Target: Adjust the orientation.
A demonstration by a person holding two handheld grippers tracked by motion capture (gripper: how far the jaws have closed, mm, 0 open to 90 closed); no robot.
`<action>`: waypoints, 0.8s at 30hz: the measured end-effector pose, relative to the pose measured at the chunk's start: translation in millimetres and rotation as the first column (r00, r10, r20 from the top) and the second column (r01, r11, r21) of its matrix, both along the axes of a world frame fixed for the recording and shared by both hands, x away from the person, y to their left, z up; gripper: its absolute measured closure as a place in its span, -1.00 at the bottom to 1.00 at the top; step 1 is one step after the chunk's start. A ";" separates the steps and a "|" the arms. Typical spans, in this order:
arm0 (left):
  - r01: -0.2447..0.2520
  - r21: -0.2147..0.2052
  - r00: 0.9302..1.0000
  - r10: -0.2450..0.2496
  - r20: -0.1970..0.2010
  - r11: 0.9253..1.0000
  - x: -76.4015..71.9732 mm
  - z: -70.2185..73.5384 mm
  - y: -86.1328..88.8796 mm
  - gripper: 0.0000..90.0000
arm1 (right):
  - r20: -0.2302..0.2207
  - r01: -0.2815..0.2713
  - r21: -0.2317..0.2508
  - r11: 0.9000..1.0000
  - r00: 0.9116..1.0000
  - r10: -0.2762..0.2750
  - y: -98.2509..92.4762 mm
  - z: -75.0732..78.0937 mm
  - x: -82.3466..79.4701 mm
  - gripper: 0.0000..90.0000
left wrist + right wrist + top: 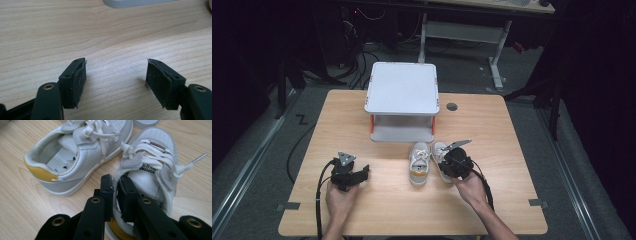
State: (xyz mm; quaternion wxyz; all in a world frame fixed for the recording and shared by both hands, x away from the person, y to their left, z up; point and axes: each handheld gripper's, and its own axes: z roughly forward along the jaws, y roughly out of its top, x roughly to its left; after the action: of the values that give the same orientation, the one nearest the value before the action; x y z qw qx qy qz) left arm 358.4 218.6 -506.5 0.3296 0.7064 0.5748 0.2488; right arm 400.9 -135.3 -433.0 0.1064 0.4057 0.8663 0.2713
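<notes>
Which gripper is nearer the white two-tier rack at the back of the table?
Right, slightly. The right gripper, clamped on a shoe's collar, sits below the rack's right corner; the left gripper rests farther off to its lower left.

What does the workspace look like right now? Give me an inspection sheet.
Surface: wooden table, bare grain between things.
Job's things: two white shoes side by side; left shoe free, right shoe pinched at its collar.
Clutter: nothing seen.
Grippers: right gripper shut on the right shoe; left gripper open over bare wood.
Cables: black cable trails from the left gripper.
Surroundings: white two-tier shelf behind the shoes; dark floor, desk frame beyond.
</notes>
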 end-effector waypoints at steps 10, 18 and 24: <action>0.003 0.006 1.000 -0.003 -0.001 1.000 0.0 0.0 -0.2 -0.27 | -0.062 -0.027 0.045 0.999 0.998 0.029 7.1 -0.2 1.9 0.64; 0.003 0.011 1.000 -0.003 -0.001 1.000 -0.1 0.0 -0.8 -0.27 | -0.092 -0.043 0.089 0.995 0.994 0.052 8.1 -3.9 1.2 0.36; 0.004 0.016 1.000 -0.004 -0.001 1.000 -0.3 0.0 -1.2 -0.27 | -0.080 -0.048 0.170 0.984 0.995 0.063 0.0 0.2 -3.4 0.17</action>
State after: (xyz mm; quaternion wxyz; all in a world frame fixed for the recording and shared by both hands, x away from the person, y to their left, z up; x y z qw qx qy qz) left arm 358.1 217.4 -506.4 0.3242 0.7102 0.5717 0.2524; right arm 397.5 -135.3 -432.8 0.0271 0.4002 0.8551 0.3285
